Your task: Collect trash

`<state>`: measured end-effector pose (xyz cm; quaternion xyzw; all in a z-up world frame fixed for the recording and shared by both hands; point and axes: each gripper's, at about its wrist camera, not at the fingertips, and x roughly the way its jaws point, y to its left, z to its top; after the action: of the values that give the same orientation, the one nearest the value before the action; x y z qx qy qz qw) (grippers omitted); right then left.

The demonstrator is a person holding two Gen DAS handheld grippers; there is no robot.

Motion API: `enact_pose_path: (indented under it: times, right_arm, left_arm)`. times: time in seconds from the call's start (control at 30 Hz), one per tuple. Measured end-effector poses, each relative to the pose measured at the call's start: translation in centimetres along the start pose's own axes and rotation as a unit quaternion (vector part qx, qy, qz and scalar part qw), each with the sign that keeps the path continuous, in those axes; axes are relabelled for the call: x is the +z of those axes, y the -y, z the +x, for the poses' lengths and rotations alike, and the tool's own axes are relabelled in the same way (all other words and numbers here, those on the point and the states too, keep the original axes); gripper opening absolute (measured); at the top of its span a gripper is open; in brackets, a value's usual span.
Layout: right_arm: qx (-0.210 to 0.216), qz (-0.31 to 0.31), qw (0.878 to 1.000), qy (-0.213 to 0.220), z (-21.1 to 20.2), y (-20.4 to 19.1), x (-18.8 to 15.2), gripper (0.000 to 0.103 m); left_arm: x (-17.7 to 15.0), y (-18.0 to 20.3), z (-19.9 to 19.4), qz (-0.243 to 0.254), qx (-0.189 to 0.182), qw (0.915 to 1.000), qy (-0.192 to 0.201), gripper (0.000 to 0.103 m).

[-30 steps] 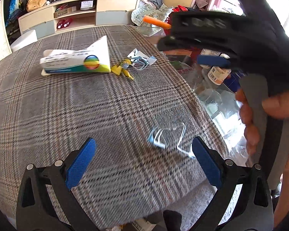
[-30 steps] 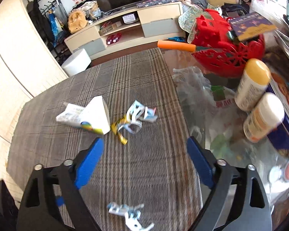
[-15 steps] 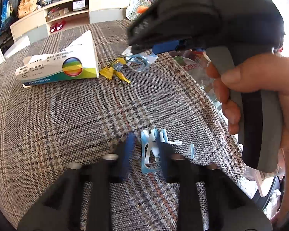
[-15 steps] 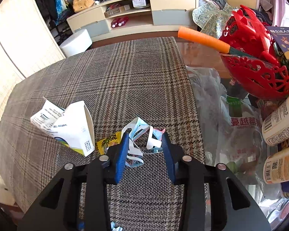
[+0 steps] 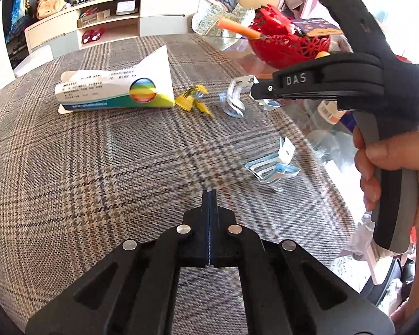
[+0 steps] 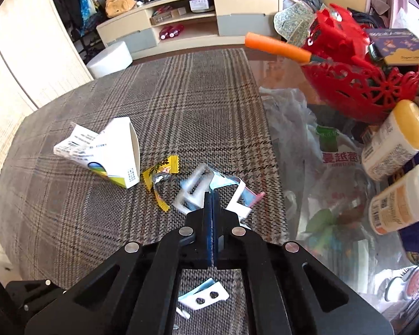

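Observation:
My left gripper [image 5: 209, 192] is shut and empty; a blue-white crumpled wrapper [image 5: 271, 167] lies on the plaid cloth just to its right, apart from it. My right gripper [image 6: 211, 195] is shut on a second blue-white wrapper [image 6: 198, 187]; in the left wrist view it holds that wrapper [image 5: 236, 97] a little above the cloth. A yellow candy wrapper [image 6: 159, 173] and a white carton [image 6: 117, 150] lie left of it. The carton [image 5: 117, 92] and yellow wrapper [image 5: 194, 100] also show in the left wrist view.
A plaid cloth [image 5: 83, 167] covers the table. At the right edge lie a clear plastic bag [image 6: 321, 167], two bottles [image 6: 393, 139] and a red basket [image 6: 357, 78]. A small white scrap [image 6: 204, 297] lies under my right gripper. A TV cabinet [image 6: 187, 25] stands behind.
Both grippers closed. The right one shut on the far blue-white wrapper and raised it. The left one shut empty, and the near wrapper now lies to its right.

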<state>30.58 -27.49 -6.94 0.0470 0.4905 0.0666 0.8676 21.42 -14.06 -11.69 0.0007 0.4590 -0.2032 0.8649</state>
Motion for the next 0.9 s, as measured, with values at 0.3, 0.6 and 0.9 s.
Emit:
enact_pose_path:
  times: [0.3,0.6,0.9]
  right_arm:
    - [-0.003,0.001,1.0,0.017,-2.5,1.8,0.5,0.002]
    - [0.016,0.003,1.0,0.012,-2.2,3.4,0.6,0.002]
    - [0.021,-0.003,1.0,0.005,-1.5,4.7,0.4,0.002]
  left_arm:
    - [1.7,3.3,-0.3,0.026,-0.016,0.9992,0.025,0.044]
    - [4.0,5.4,2.7,0.047,-0.035,0.9983,0.008,0.054]
    - [6.3,4.9,5.0,0.041,-0.021,0.9988,0.017,0.053]
